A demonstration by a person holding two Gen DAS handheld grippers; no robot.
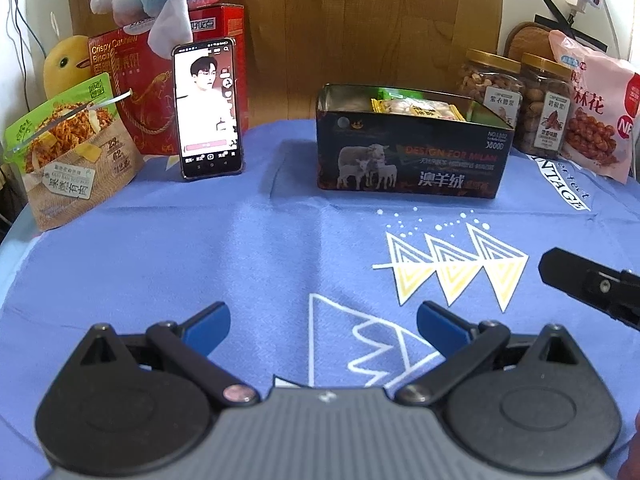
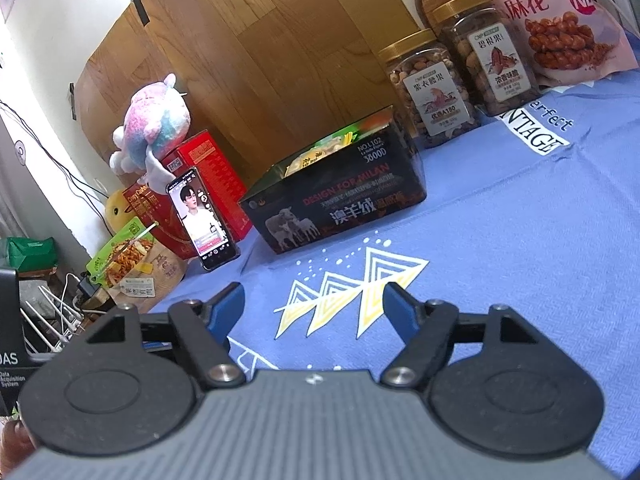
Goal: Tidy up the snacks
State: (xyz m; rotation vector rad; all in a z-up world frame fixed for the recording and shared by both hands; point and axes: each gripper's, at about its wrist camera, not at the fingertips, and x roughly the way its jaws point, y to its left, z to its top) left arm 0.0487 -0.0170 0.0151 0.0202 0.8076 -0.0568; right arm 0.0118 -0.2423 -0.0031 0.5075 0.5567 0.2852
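While both grippers hang over the bare near part of the blue cloth, neither holds anything. The left gripper has its blue pads spread wide, with only cloth between them; the right gripper is spread likewise and empty. A black fingertip of the right gripper shows at the right edge of the left view, level with the left pads, so the two stand side by side.

Nothing loose lies on the near cloth. Farther off, at centre, stands the tin, open-topped, its long axis running left to right, with wrapped packets already inside. It lies ahead and slightly right of the left gripper, and ahead and slightly left of the right one.

The remaining snacks sit at the far edges: a green pouch far left, nearer the left hand; two nut jars and a pink bag far right, nearer the right hand. Judged from this, either reach must run forward and outward.
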